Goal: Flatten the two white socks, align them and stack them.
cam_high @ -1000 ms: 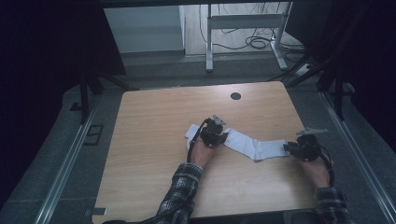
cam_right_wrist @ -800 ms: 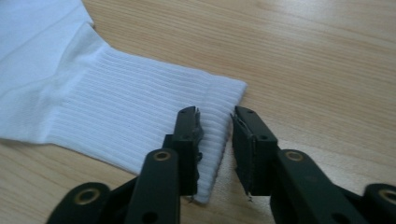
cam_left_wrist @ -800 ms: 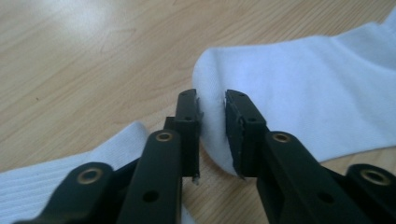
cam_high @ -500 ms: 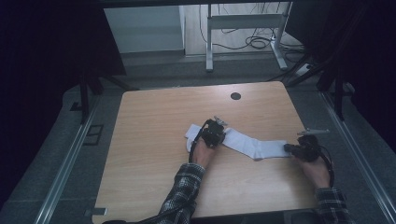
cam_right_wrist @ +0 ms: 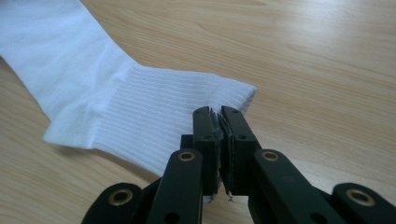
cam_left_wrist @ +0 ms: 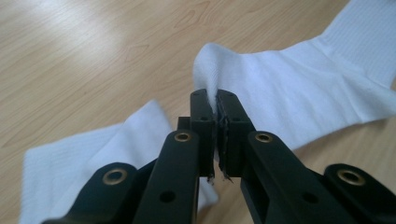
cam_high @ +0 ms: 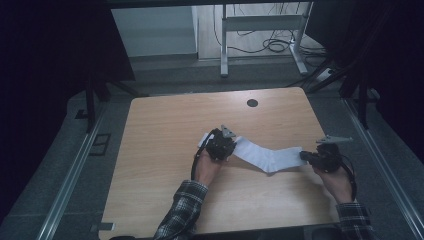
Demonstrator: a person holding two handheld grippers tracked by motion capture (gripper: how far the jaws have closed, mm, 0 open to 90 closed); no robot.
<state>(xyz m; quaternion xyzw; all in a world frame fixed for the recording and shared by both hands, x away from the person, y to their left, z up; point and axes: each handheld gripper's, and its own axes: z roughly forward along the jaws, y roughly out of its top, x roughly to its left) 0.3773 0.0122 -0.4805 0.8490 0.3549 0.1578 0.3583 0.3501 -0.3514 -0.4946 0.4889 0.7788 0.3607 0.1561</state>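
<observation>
L gripper (cam_left_wrist: 215, 109) jaws have just closed, pinching a raised fold of the white sock (cam_high: 267, 156). R gripper (cam_right_wrist: 219, 122) likewise just closed, clamped on the ribbed cuff edge. Sock lies stretched btwn them on the tabletop (cam_high: 165, 130), R gripper at approx 3 o'clock from L, a 2nd sock (cam_left_wrist: 84, 154) under the L gripper.

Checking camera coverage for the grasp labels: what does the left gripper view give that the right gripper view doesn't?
Left gripper view: the left gripper shut on a raised fold of the white sock, plus a second white sock lying flat behind the jaws.

Right gripper view: the right gripper shut on the sock's ribbed cuff, near its corner.

Both: black jaws closed with white fabric pinched between them, and the wooden table beneath.
</observation>
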